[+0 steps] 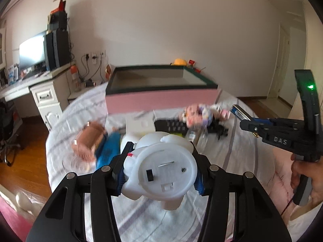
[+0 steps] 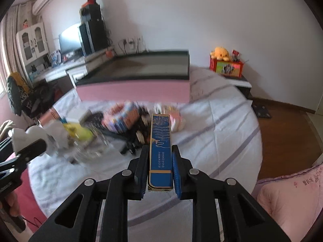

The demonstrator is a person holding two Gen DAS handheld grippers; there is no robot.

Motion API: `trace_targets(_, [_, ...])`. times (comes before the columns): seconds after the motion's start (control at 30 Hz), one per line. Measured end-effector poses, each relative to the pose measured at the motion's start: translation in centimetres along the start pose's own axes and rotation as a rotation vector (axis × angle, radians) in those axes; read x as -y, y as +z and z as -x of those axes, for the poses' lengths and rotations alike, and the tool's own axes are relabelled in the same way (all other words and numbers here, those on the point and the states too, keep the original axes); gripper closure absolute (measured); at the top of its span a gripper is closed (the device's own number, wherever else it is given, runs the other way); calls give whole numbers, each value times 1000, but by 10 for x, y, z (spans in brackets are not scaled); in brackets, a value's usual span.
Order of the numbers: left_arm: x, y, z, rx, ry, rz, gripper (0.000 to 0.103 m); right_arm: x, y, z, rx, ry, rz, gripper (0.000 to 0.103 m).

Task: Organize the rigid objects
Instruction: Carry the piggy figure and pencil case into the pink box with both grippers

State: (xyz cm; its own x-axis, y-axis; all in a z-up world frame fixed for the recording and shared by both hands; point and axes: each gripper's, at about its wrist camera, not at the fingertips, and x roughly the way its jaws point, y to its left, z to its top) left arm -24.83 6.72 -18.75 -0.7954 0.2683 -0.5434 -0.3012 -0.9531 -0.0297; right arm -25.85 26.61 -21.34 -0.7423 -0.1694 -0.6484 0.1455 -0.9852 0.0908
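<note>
Left gripper (image 1: 159, 173) fingers clamped on white toy (image 1: 161, 169); right gripper (image 2: 159, 171) fingers closed on blue case (image 2: 160, 149); both held above bed (image 2: 212, 133). Carry to pink box (image 1: 161, 98) judged next

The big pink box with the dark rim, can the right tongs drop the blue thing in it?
Probably yes. The right tongs are shut on the flat blue and gold case, and the big pink box with the dark rim stands open-topped just beyond the pile of toys, with nothing tall between.

Striped bed (image 2: 212, 125) with pink box (image 2: 133, 88), blurred clutter (image 2: 121, 121).
</note>
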Motion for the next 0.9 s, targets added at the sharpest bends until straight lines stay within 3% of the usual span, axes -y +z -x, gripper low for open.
trace_targets(0.47, [2, 85, -12, 58, -31, -45, 51, -25, 71, 14, 86, 114, 56, 82])
trace_targets(0.7, [-20, 138, -59, 33, -18, -34, 51, -30, 120, -27, 64, 130, 76, 82])
trace_targets(0.9, [-41, 163, -127, -67, -8, -14, 51, -34, 149, -85, -16, 117, 96, 82])
